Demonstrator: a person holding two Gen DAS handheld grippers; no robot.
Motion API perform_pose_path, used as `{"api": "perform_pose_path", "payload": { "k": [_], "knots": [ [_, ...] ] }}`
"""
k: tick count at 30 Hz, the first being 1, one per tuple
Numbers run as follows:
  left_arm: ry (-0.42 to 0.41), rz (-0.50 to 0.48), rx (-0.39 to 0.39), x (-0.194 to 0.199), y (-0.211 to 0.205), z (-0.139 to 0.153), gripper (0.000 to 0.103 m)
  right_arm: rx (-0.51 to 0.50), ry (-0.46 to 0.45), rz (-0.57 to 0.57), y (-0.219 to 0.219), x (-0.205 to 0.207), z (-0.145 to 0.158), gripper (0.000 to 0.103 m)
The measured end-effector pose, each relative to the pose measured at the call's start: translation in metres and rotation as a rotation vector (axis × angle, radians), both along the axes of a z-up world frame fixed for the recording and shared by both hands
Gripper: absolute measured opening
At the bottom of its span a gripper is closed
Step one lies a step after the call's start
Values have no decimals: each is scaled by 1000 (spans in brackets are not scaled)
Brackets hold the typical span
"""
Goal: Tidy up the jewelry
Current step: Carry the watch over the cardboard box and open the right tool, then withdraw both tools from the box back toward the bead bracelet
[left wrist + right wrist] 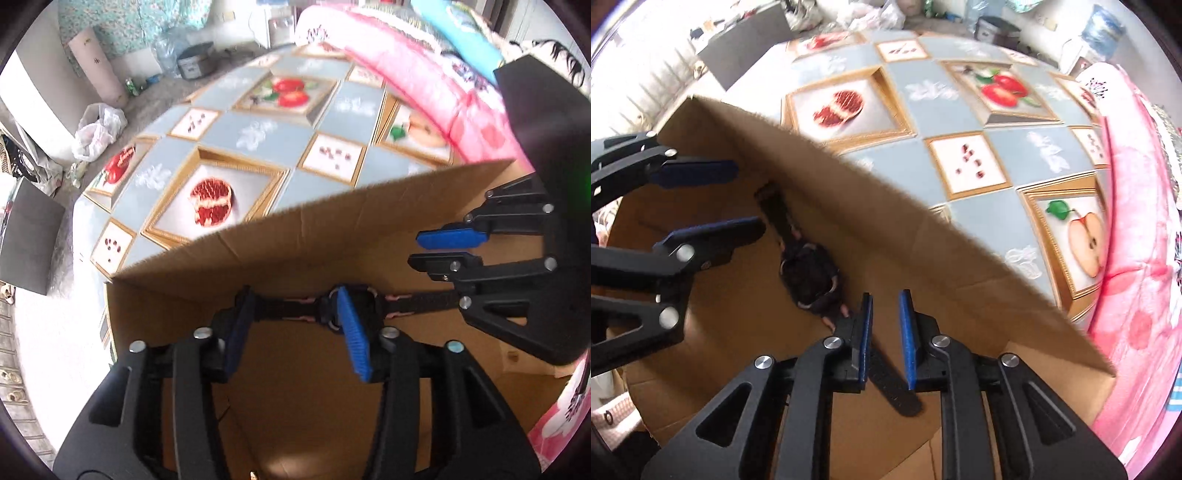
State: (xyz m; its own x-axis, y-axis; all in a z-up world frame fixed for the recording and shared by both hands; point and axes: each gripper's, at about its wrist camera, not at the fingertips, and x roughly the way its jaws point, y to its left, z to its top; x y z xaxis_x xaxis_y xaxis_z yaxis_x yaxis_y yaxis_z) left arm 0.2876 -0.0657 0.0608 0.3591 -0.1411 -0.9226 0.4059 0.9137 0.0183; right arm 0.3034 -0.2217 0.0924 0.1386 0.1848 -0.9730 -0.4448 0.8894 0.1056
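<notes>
A black wristwatch (810,275) with pink strap trim lies stretched out on the floor of an open cardboard box (849,192). It also shows in the left wrist view (354,306), along the box's far wall (295,240). My left gripper (295,332) is open, its blue pads either side of the strap beside the watch face; it shows from the side in the right wrist view (709,203). My right gripper (884,339) is open a little, its blue pads straddling the watch's near strap end. It enters the left wrist view from the right (439,247).
The box sits on a table (258,133) covered in a fruit-pattern oilcloth. A pink blanket (1137,258) lies along the right side. Bags, bottles and a rice cooker (195,61) stand on the floor beyond the table.
</notes>
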Motion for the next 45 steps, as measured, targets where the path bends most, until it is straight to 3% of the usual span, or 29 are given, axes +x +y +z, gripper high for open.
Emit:
{"api": "perform_pose_path", "payload": {
  "k": [6, 12, 14, 18, 19, 20, 22, 25, 28, 32, 38, 41, 45],
  "knots": [
    [-135, 25, -70, -28, 15, 40, 60, 110, -108, -59, -22, -20, 38, 16],
    [-309, 42, -131, -96, 48, 92, 79, 244, -304, -128, -51, -91, 107, 16],
    [-355, 55, -131, -122, 63, 105, 84, 305, -365, -143, -57, -125, 127, 22],
    [-420, 116, -77, -183, 99, 112, 86, 366, -454, -148, -58, -193, 148, 32],
    [-430, 143, -59, -199, 108, 113, 88, 381, -475, -142, -57, -217, 150, 40],
    [-439, 185, -33, -213, 118, 108, 90, 398, -485, -139, -57, -231, 149, 51],
    [-429, 244, -6, -234, 131, 96, 90, 435, -485, -144, -52, -263, 141, 59],
    [-333, 302, -32, -251, 141, 56, 90, 467, -431, -165, -38, -290, 110, 65],
    [-228, 350, -28, -246, 133, 10, 90, 438, -312, -235, -21, -291, 60, 65],
    [-173, 351, 4, -229, 113, -29, 90, 392, -188, -313, -5, -286, 14, 65],
    [-185, 308, 161, -212, 87, -67, 91, 337, -145, -315, 7, -287, -10, 65],
    [-218, 307, 144, -214, 89, -69, 92, 315, -142, -312, 10, -284, -14, 65],
    [-184, 308, 94, -225, 104, -75, 95, 288, -131, -290, 19, -279, -17, 65]
  ]
}}
